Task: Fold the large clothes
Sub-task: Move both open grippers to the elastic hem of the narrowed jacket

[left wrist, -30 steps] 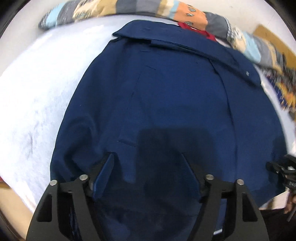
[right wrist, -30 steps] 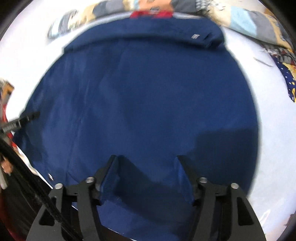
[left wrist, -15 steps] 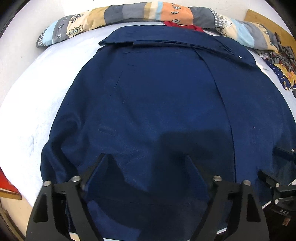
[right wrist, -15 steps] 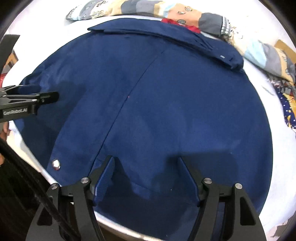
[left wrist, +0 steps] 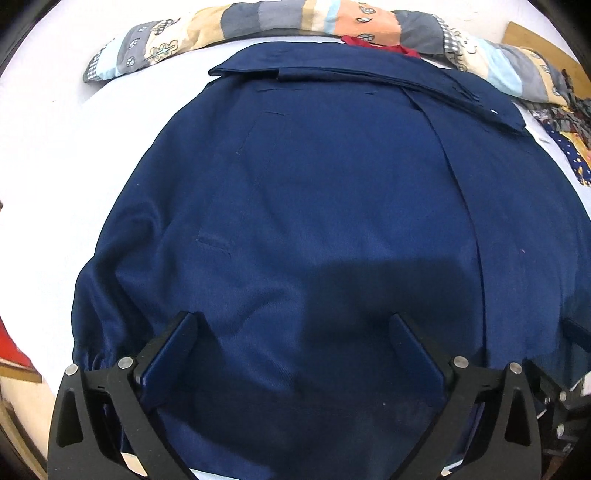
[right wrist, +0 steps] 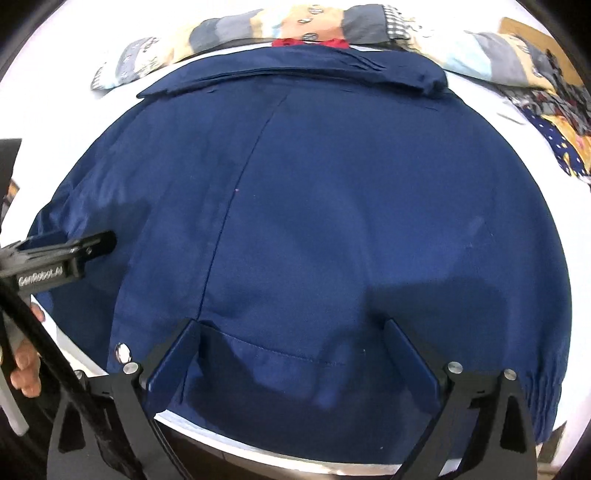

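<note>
A large navy jacket (left wrist: 332, 206) lies spread flat on a white bed (left wrist: 74, 177), collar at the far side and hem near me. My left gripper (left wrist: 293, 319) hovers over the near left part of the jacket. Its jaws are opening wide; cloth lies under them and the pads do not press on it. My right gripper (right wrist: 291, 325) stands over the stitched hem (right wrist: 295, 356) near a metal snap (right wrist: 123, 352). Its jaws are opening too, with nothing pinched. The left gripper (right wrist: 66, 254) also shows in the right wrist view, over the jacket's left edge.
A patchwork quilt (left wrist: 295, 26) runs along the far side, with a red cloth (left wrist: 373, 46) behind the collar. Patterned fabric (right wrist: 554, 122) and a wooden board (left wrist: 535, 40) lie at the far right. A person's hand (right wrist: 26, 362) is at the lower left, by the bed's near edge.
Both pairs of jaws have spread wider. Both grippers have shifted a little across the near part of the jacket, which now lies flat and sharp in view.
</note>
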Tool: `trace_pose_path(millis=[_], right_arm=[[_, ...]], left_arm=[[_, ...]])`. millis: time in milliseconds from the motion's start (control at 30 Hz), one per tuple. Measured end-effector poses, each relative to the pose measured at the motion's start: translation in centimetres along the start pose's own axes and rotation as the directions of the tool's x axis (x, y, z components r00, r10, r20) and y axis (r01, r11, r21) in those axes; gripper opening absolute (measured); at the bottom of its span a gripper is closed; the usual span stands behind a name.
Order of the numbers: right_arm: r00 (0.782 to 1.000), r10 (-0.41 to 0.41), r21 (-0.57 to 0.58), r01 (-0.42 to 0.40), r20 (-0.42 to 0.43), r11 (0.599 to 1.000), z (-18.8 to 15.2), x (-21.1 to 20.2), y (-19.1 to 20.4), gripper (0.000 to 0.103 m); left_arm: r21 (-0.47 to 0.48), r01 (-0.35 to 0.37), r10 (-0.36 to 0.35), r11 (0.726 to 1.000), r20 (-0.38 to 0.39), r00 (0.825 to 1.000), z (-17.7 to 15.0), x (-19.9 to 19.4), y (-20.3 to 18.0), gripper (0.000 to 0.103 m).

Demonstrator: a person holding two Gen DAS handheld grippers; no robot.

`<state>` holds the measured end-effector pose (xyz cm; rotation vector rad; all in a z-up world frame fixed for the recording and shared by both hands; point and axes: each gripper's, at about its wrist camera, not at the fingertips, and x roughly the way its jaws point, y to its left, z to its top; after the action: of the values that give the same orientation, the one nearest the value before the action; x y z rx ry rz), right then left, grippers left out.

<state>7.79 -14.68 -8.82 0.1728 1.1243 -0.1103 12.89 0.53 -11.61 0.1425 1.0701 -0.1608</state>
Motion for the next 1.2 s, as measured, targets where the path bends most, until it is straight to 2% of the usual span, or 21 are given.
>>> trace_pose_path(millis=[67,267,367,433,500,533,600,700,767,833,900,967,1033,1167,1200], right_arm=[[1.0,-0.015,0.022,0.015,-0.015,1.0,0.3,0.1,0.2,0.103],[0.999,0.036,0.06,-0.034,-0.04,0.998,0.8,0.1,-0.4,0.103],[0.992,0.115,0.087,-0.11,-0.048,0.99,0.8,-0.6,-0.6,0.102],[0.986,0.162,0.107,-0.157,-0.039,0.982,1.2,-1.2,-0.8,0.094],[0.974,0.228,0.135,-0.226,-0.001,0.965,1.7,-2.6,-1.5,0.093],[0.962,0.27,0.139,-0.273,0.042,0.952,2.2,-3.8,-2.2,0.093],[0.952,0.288,0.116,-0.3,0.107,0.947,2.7,-5.7,-3.4,0.093],[0.932,0.306,0.06,-0.323,0.196,0.945,2.2,-8.3,-7.2,0.093],[0.927,0.299,0.092,-0.326,0.226,0.941,1.2,-9.2,-10.4,0.093],[0.918,0.3,0.172,-0.349,0.259,0.921,-0.3,-9.5,-14.8,0.093],[0.933,0.269,0.296,-0.334,0.238,0.895,-1.9,-8.8,-19.3,0.09],[0.942,0.262,0.402,-0.328,0.211,0.855,-2.6,-8.0,-21.7,0.087],[0.922,0.323,0.469,-0.388,0.214,0.794,-3.3,-7.1,-22.7,0.083],[0.905,0.388,0.467,-0.423,0.176,0.776,-2.9,-5.7,-21.6,0.078],[0.905,0.396,0.463,-0.42,0.152,0.781,-2.9,-5.2,-20.9,0.071]], left_arm=[[0.02,0.009,-0.009,1.0,0.003,1.0,-0.3,-0.1,0.0,0.103],[0.004,-0.017,0.017,1.0,-0.025,1.0,-1.1,-0.6,-0.2,0.103],[-0.001,-0.024,0.024,1.0,-0.048,0.999,-1.5,-1.0,-0.4,0.103],[0.018,-0.02,0.021,1.0,-0.029,0.999,-1.8,-1.1,-0.5,0.103],[-0.003,-0.013,0.012,1.0,-0.069,0.998,-1.2,-1.0,-0.6,0.103],[-0.02,0.032,-0.034,0.999,-0.094,0.995,-0.5,-1.1,-0.6,0.103],[-0.037,0.114,-0.117,0.993,-0.082,0.99,0.2,-1.7,-0.2,0.103],[-0.019,0.122,-0.122,0.992,-0.039,0.992,0.2,-2.9,1.1,0.103],[-0.002,0.095,-0.095,0.995,-0.008,0.995,0.1,-3.6,2.9,0.103],[-0.016,0.083,-0.082,0.996,0.025,0.996,0.1,-4.5,5.7,0.103],[-0.052,0.099,-0.098,0.994,0.021,0.995,0.3,-4.8,8.0,0.103],[-0.097,0.109,-0.108,0.989,0.019,0.994,0.7,-5.0,10.0,0.103],[-0.125,0.117,-0.117,0.985,0.006,0.993,1.3,-4.6,11.4,0.103],[-0.176,0.142,-0.147,0.974,-0.019,0.989,1.2,-3.9,12.5,0.103],[-0.19,0.154,-0.161,0.97,-0.023,0.987,1.1,-3.8,12.7,0.103]])
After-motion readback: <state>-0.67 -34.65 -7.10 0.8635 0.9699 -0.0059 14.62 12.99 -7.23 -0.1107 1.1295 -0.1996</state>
